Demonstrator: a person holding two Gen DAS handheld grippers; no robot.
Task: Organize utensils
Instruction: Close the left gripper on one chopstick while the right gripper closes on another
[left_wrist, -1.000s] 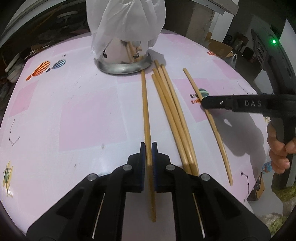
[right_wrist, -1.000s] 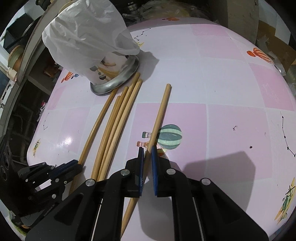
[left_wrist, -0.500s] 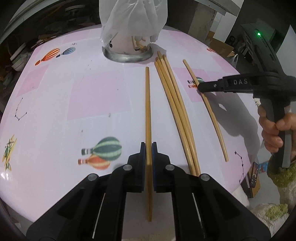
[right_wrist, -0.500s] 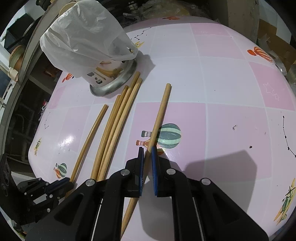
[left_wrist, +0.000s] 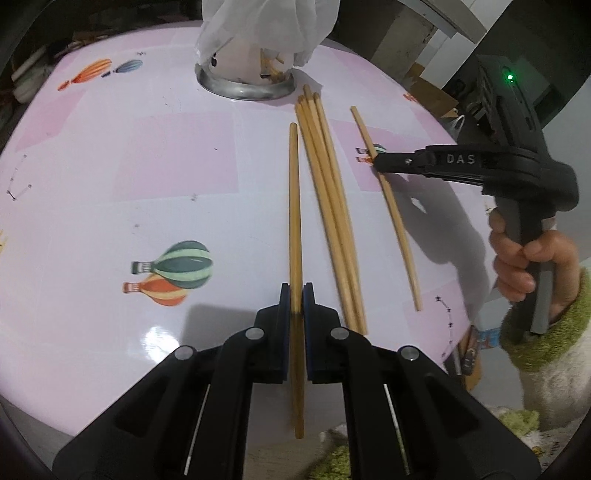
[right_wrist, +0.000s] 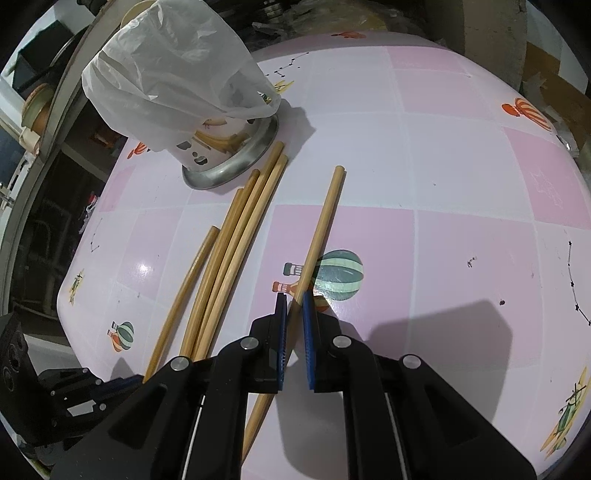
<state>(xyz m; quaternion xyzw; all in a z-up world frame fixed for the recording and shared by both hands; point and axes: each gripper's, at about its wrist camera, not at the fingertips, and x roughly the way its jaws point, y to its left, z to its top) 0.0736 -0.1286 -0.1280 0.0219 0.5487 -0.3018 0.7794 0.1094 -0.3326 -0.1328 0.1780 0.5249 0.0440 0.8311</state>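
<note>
One chopstick (left_wrist: 294, 206) lies on the pink table (left_wrist: 110, 221) pinched in the left gripper (left_wrist: 296, 295), another chopstick (right_wrist: 319, 236) lies pinched in the right gripper (right_wrist: 294, 302), a bundle of chopsticks (left_wrist: 328, 192) rests between them, and a bag-covered holder (right_wrist: 207, 147) stands beyond.

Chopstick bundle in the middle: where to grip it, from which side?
Grip the bundle near its near ends, coming from above with the jaws across the sticks. There they lie tightly side by side; the far tips fan out beside the holder. Both tools are already shut on single chopsticks.
</note>
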